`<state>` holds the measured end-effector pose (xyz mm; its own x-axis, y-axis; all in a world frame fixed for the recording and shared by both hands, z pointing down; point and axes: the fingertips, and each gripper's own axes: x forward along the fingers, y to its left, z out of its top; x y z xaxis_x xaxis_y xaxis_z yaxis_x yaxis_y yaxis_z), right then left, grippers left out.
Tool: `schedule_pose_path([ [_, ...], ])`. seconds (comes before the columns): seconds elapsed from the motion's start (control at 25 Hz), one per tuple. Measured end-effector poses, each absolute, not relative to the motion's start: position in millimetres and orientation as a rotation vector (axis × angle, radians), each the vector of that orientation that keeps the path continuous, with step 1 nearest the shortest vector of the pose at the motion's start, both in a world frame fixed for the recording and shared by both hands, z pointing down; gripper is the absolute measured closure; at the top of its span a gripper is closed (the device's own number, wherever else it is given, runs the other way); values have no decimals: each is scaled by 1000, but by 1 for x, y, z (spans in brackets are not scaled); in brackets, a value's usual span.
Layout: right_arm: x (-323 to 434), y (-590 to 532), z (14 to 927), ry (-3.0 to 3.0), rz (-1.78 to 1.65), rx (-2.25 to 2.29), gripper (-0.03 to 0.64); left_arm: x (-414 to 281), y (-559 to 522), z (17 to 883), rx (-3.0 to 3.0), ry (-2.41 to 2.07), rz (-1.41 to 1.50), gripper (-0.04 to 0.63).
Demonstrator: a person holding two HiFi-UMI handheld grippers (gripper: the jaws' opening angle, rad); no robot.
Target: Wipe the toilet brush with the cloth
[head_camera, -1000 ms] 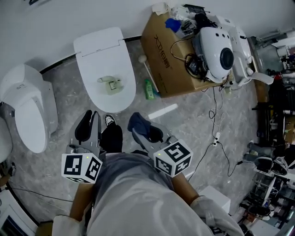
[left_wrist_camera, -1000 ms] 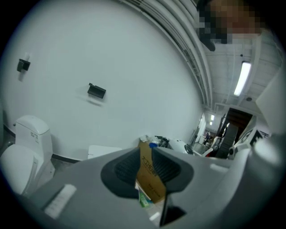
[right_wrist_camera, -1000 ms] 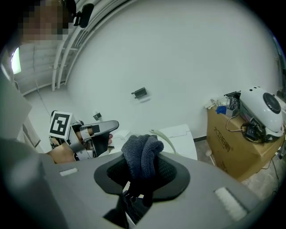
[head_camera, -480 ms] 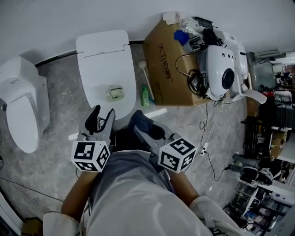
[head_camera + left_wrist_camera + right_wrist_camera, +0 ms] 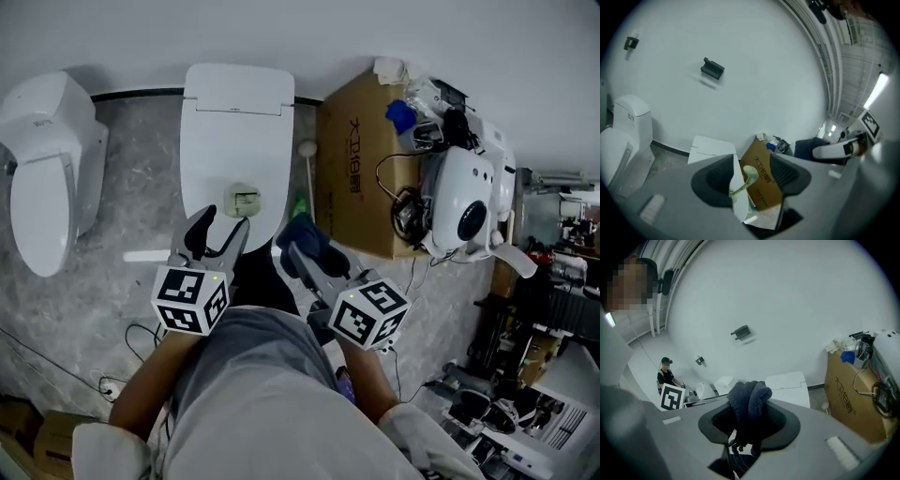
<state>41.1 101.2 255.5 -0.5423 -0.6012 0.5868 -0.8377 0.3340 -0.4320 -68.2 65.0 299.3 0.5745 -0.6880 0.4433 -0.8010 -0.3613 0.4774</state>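
Head view looks steeply down over the person's torso [image 5: 253, 394] onto floor [image 5: 141, 216], toilet [image 5: 234, 141] and cardboard box [image 5: 361, 178]. Left claw [image 5: 223, 227] view faces forward, tilted up at the wall [image 5: 740, 93], through parted jaws. Right claw [image 5: 302, 251] view likewise, cloth [image 5: 749, 401] clamped close in front. All three share toilet and box.

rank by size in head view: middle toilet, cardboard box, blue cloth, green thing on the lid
1. middle toilet and cardboard box: look alike, no ranking
2. blue cloth, held nearer the camera
3. green thing
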Motion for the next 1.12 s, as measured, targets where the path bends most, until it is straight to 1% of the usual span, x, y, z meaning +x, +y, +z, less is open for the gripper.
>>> schedule_pose_path([
  [0.2, 42, 58, 262, -2331, 1044, 1116, 509, -66, 53, 314, 2025, -1236, 215, 595],
  [0.6, 38, -31, 303, -2330, 976, 890, 515, -60, 36, 335, 1888, -1329, 256, 595],
  [0.84, 21, -49, 336, -2269, 983, 779, 515, -69, 42, 345, 1804, -1354, 253, 595],
  [1.12, -1, -53, 368, -2281, 993, 682, 514, -63, 38, 344, 1867, -1332, 203, 595],
])
